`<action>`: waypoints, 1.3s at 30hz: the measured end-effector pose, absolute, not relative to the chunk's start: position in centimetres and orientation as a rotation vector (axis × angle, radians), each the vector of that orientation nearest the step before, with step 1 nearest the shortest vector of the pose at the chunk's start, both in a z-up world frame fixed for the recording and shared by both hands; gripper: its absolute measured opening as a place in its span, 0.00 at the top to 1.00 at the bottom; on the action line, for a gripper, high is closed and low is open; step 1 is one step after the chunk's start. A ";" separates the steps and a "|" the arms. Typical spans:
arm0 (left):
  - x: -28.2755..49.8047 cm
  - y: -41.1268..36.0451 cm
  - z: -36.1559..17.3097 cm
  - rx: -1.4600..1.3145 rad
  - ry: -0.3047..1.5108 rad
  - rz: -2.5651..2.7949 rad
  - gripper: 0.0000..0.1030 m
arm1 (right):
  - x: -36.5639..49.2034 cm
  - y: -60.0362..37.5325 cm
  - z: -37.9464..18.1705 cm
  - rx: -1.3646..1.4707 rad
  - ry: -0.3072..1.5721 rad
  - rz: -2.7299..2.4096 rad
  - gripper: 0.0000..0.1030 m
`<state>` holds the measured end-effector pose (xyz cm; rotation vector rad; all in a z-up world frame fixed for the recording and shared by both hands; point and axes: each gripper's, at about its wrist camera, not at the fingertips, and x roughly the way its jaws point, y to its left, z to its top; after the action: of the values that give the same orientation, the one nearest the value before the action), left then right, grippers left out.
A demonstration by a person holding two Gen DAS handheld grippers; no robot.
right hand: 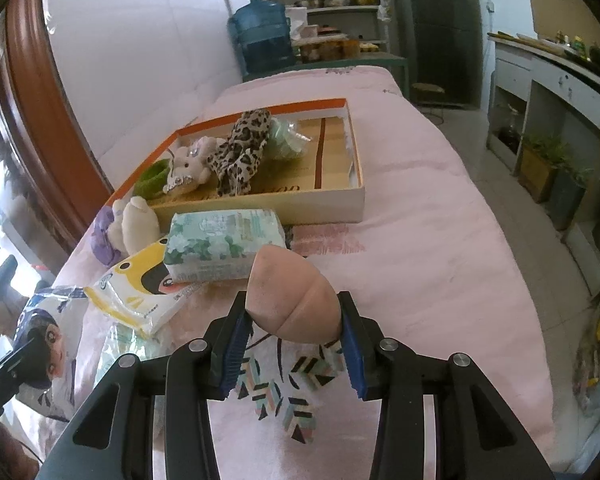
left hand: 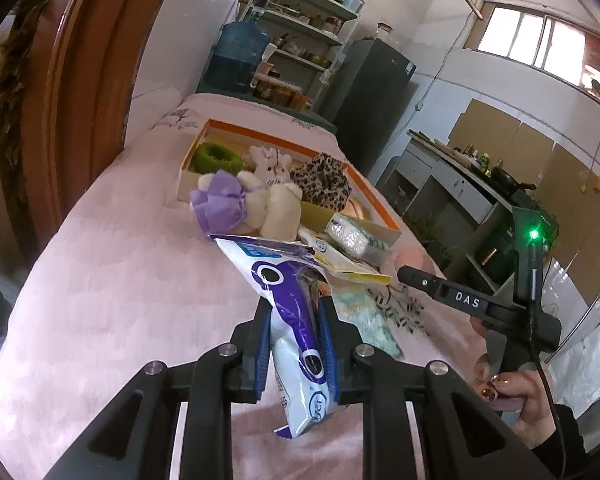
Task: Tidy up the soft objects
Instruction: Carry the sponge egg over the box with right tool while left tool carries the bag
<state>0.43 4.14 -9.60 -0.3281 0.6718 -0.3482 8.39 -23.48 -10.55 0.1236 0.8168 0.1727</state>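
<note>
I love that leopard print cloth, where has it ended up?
The leopard cloth lies inside the orange-rimmed box on the bed, between the grey plush toy on its left and a green packet on its right.

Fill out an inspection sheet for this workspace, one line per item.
Surface: pink bedspread, feather print near the grippers.
Job's things: open box holds green scrunchie, plush rabbit, leopard cloth; plush bear, tissue packs outside.
Clutter: nothing seen.
Grippers: left gripper shut on purple-white packet; right gripper shut on peach sponge.
Cables: black lead at right hand.
Surroundings: water jug, shelves, fridge, counter.
</note>
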 end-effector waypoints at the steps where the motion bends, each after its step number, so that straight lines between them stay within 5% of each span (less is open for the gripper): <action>1: 0.6 4.2 -9.5 -0.329 0.666 -0.351 0.78 | 8.4 -23.5 -10.4 0.124 0.813 0.171 0.58; 39: 10.7 3.9 -2.2 -0.218 0.537 -0.339 0.78 | 13.0 -19.8 -3.0 0.046 0.682 0.239 0.58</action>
<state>10.65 3.88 -2.15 -0.2176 0.5366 -0.3394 12.99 -19.83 -3.00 0.0456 0.6818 0.2388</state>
